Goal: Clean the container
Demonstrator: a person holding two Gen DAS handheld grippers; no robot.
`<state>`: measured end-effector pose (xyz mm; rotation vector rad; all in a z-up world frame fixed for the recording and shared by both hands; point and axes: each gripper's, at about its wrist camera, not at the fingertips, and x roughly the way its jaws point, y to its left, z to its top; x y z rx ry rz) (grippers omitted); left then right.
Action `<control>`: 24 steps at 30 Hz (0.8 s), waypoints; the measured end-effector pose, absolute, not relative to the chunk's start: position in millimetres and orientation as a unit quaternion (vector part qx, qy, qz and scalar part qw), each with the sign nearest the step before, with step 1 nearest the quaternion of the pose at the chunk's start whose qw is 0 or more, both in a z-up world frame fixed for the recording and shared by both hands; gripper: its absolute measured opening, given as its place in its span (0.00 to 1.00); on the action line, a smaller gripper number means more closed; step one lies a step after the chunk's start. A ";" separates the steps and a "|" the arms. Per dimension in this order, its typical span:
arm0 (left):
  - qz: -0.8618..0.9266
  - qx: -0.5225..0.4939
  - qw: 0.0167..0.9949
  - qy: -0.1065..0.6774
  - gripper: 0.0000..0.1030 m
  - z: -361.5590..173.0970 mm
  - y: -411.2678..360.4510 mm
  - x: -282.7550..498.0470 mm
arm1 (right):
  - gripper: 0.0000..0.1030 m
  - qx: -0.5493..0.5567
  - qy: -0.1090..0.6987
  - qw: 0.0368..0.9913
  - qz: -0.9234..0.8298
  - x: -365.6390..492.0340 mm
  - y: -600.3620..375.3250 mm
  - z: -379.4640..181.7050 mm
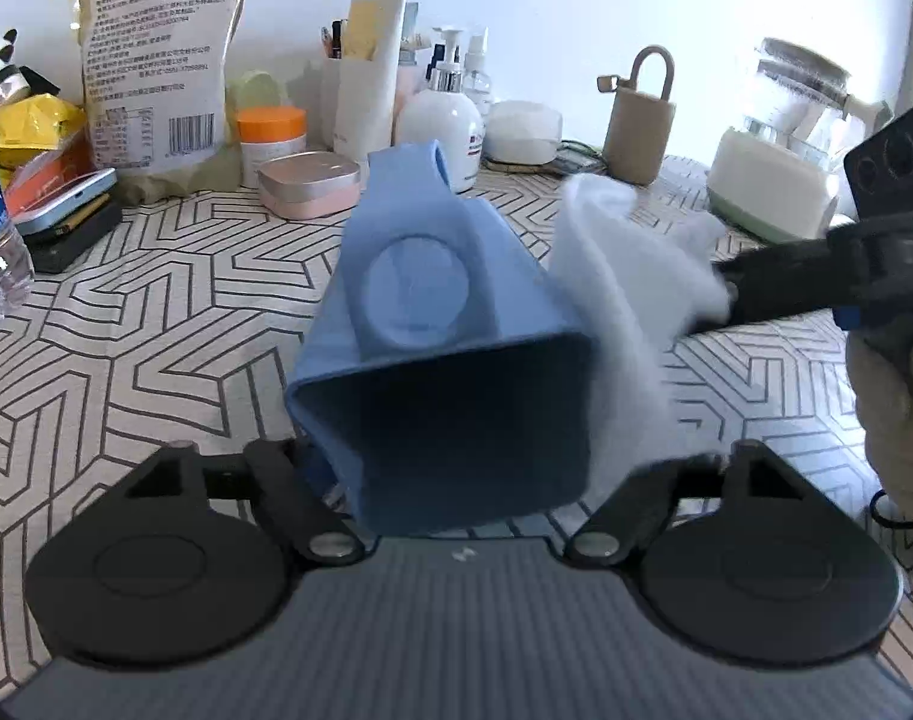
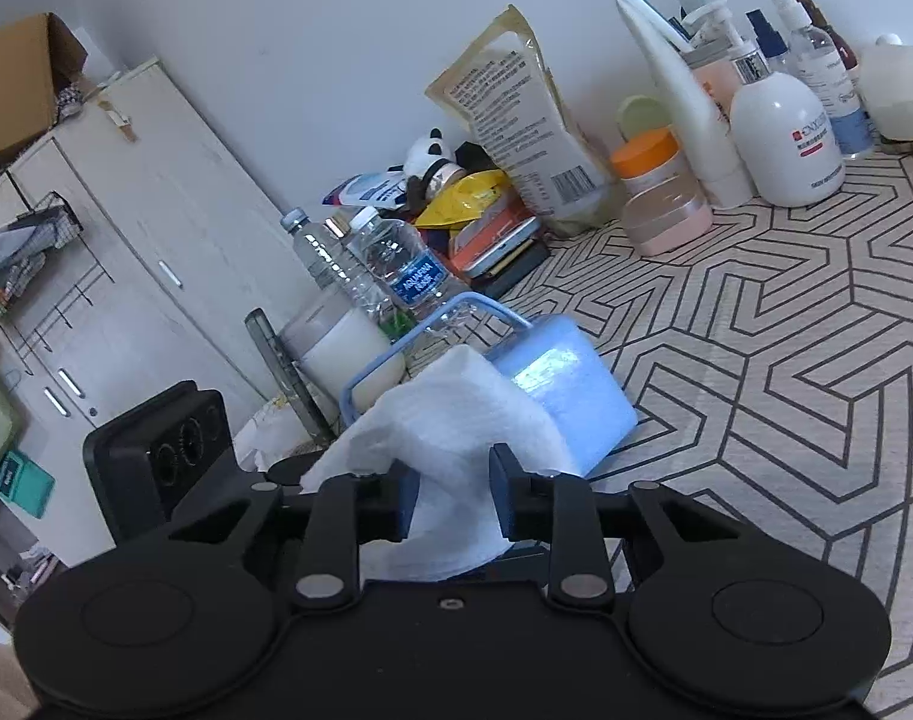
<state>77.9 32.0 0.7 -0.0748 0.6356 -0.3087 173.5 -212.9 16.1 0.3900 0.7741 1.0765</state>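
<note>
- The blue container (image 1: 432,324) lies tipped on its side, long axis running away from the left wrist camera toward the back wall, its dark open mouth facing that camera and its base pointing to the clutter at the rear.
- In the right wrist view the same container (image 2: 567,387) shows a pale, light-catching wall, with its thin blue handle (image 2: 396,354) arching off to the left.
- The left gripper (image 1: 456,480) sits at the container's mouth end; its fingertips are hidden behind the blue wall, so I cannot tell whether the claw is clamped on it or merely beside it.
- The right gripper (image 2: 450,498) has its jaws pressed together on a white cloth (image 2: 450,420), which drapes against the container's side.
- From the left wrist camera the cloth (image 1: 618,300) hangs beside the container's right wall, with the right gripper (image 1: 726,291) reaching in from the right, held by a gloved hand (image 1: 894,396).
- The surface is a table (image 2: 786,360) covered in beige cloth printed with a black geometric line pattern.
- Along the back stand a white pump bottle (image 1: 441,132), an orange-lidded jar (image 1: 272,141), a pink tin (image 1: 309,183), a printed pouch (image 1: 156,60) and a water bottle (image 2: 411,279).
- Beyond the table edge are a white wall (image 2: 276,30) and pale cupboards (image 2: 132,228).
</note>
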 end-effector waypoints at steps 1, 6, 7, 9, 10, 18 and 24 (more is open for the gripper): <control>-0.155 -0.037 0.937 0.311 0.74 0.7 32.1 77.8 | 0.24 0.181 0.356 0.774 0.492 174.3 -214.0 15.8; -0.156 -0.027 0.937 0.310 0.74 1.3 28.9 76.7 | 0.21 0.186 0.353 0.788 0.469 178.4 -219.8 14.4; -0.157 -0.023 0.938 0.309 0.74 1.4 27.9 76.2 | 0.21 0.187 0.353 0.791 0.464 179.2 -221.0 14.2; -0.162 -0.015 0.938 0.307 0.74 1.9 25.4 75.1 | 0.21 0.188 0.351 0.797 0.455 180.9 -223.3 13.6; -0.167 -0.012 0.937 0.306 0.74 2.1 24.4 74.3 | 0.22 0.189 0.351 0.799 0.450 181.7 -224.4 13.4; -0.182 0.007 0.936 0.302 0.75 3.2 17.3 71.7 | 0.28 0.208 0.310 0.798 0.474 177.2 -233.1 24.1; -0.172 -0.006 0.934 0.312 0.74 2.2 21.8 75.8 | 0.28 0.161 0.313 0.799 0.488 167.5 -219.9 26.1</control>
